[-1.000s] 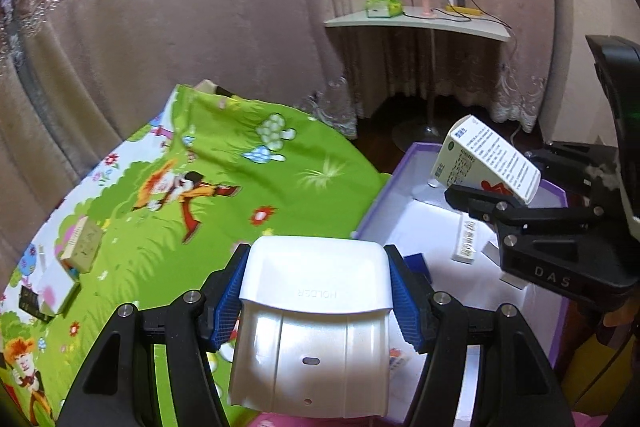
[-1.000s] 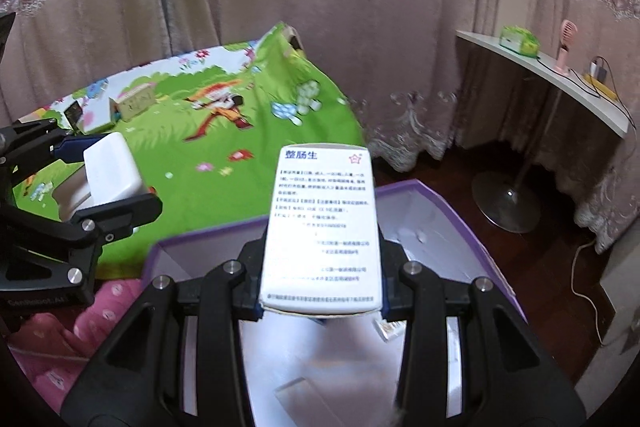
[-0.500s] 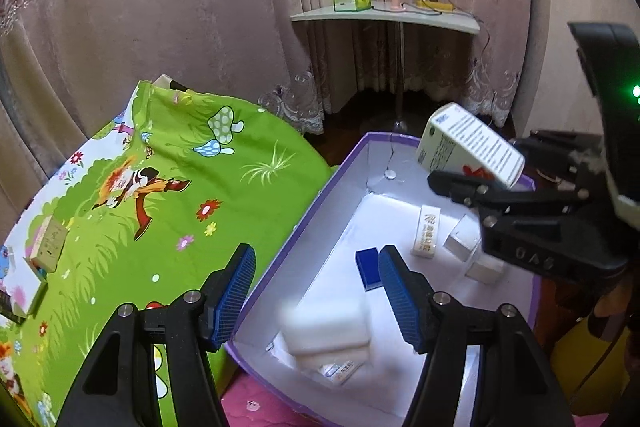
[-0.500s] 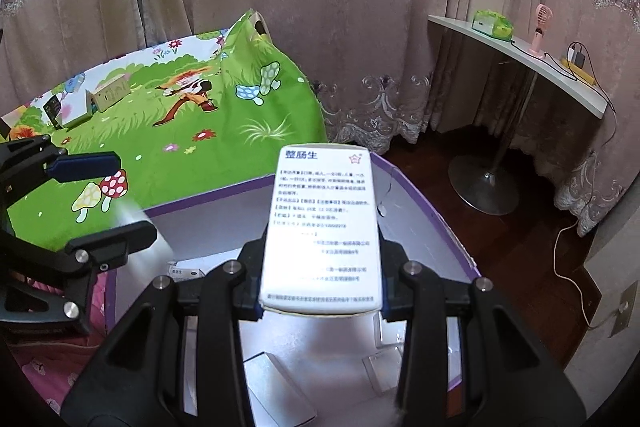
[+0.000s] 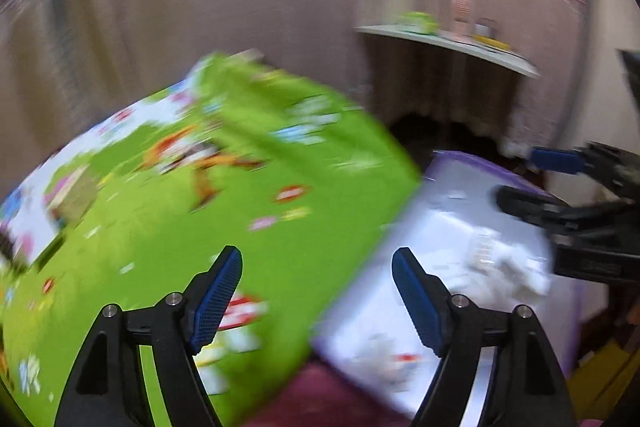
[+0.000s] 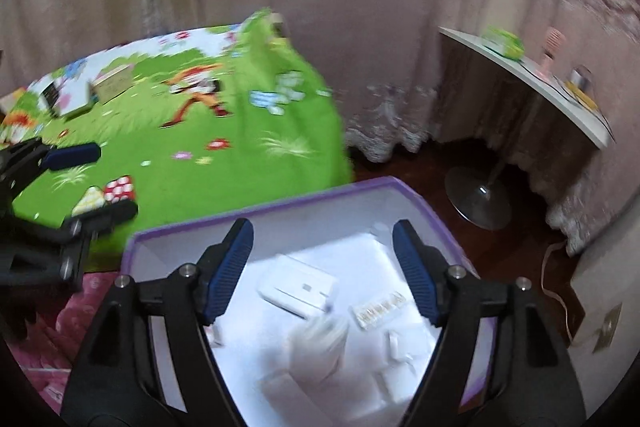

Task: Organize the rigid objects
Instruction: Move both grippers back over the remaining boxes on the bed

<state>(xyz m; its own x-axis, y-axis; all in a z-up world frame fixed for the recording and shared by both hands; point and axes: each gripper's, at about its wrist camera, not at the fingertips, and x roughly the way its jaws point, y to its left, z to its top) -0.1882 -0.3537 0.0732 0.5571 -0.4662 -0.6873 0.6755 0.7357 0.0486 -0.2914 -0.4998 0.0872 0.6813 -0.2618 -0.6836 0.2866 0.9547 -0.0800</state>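
My right gripper (image 6: 323, 225) hangs over the purple-rimmed box (image 6: 280, 201), its jaws opening with nothing between the pads. Beneath it a blurred white printed carton (image 6: 316, 343) lies loose inside the box, beside a flat white case (image 6: 298, 287) and a small labelled pack (image 6: 380, 307). My left gripper (image 5: 316, 253) is empty too, jaws opening, above the seam where the green cartoon mat (image 5: 240, 207) meets the box (image 5: 480, 159). Each gripper shows in the other view: the right gripper (image 5: 520, 175) at the right edge, the left gripper (image 6: 114, 181) at the left edge.
A beige box (image 6: 114, 85) and a dark item (image 6: 50, 93) lie on the far part of the mat. A white side table (image 6: 540, 79) with small things on it stands by the curtains, its round foot (image 6: 478, 197) on the dark floor. Pink cloth (image 6: 92, 291) lies left of the box.
The left gripper let the white holder go into the box, then swung left toward the mat. The right gripper opened and its printed carton dropped into the box.
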